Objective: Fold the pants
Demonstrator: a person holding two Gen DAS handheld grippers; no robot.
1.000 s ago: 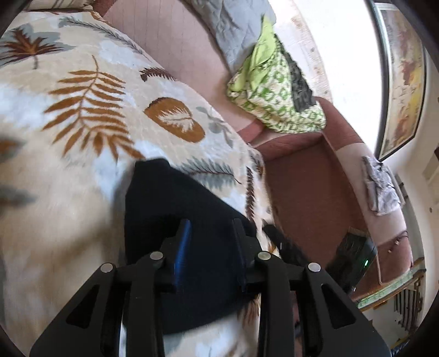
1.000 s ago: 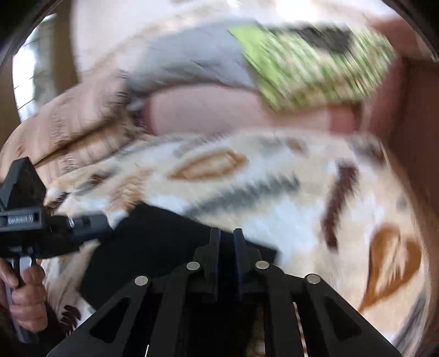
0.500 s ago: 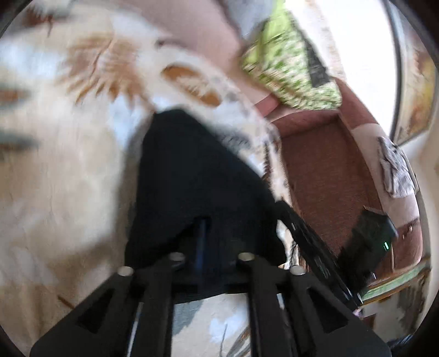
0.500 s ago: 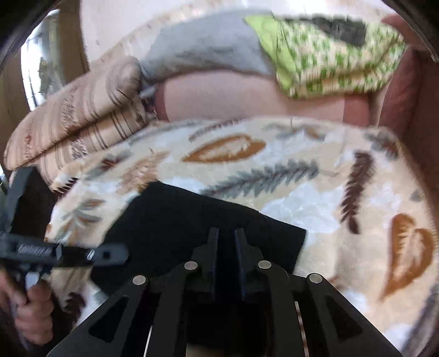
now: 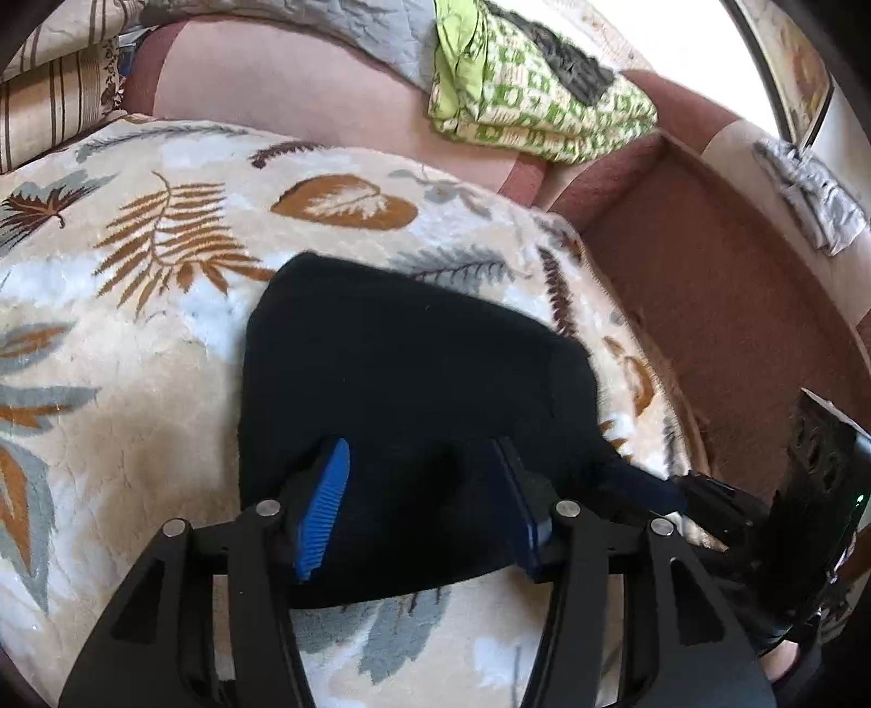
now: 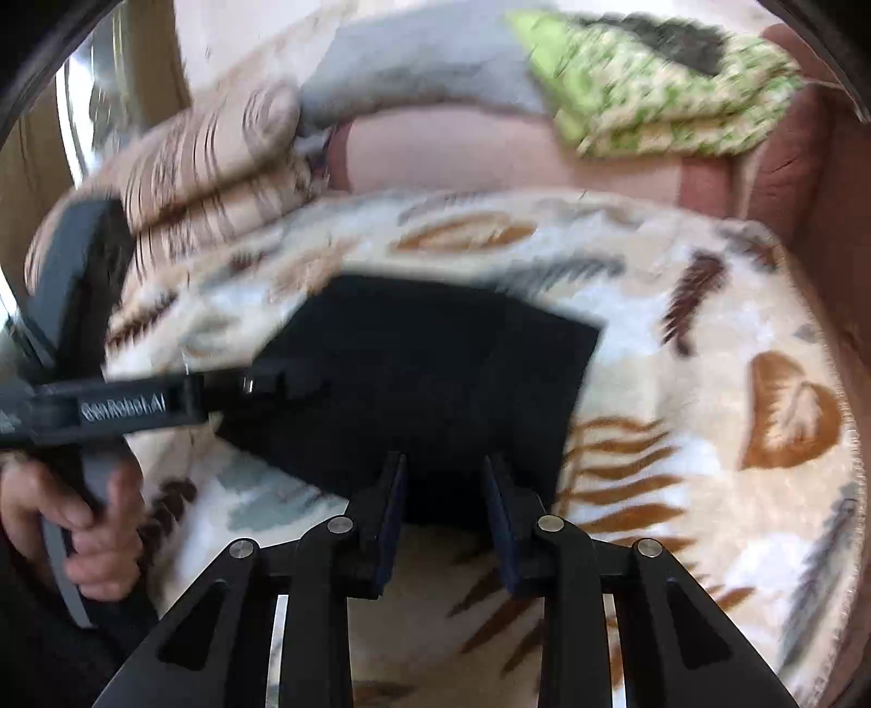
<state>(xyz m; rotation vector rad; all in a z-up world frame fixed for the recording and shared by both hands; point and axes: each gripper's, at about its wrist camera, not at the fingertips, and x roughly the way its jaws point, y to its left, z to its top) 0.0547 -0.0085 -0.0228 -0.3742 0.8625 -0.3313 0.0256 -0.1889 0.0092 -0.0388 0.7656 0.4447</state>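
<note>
The black pants (image 5: pixel 403 392) lie folded into a compact flat bundle on a leaf-patterned blanket (image 5: pixel 136 435). My left gripper (image 5: pixel 422 463) is open, its blue-padded fingers (image 5: pixel 321 506) spread over the near edge of the bundle with nothing between them. In the right wrist view the pants (image 6: pixel 435 376) lie just ahead of my right gripper (image 6: pixel 443 474), which is open and empty at the bundle's near edge. The left gripper (image 6: pixel 272 386) shows there too, at the bundle's left side.
A green patterned folded cloth (image 5: pixel 539 103) and a grey quilt (image 5: pixel 370 32) lie on the pink sofa back. Striped cushions (image 6: pixel 201 174) sit at the left. A reddish-brown sofa seat (image 5: pixel 724 305) drops off to the right of the blanket.
Both grippers have opened and let go of the pants. Both have drawn back toward the near edge of the bundle, which now lies flat on the blanket.
</note>
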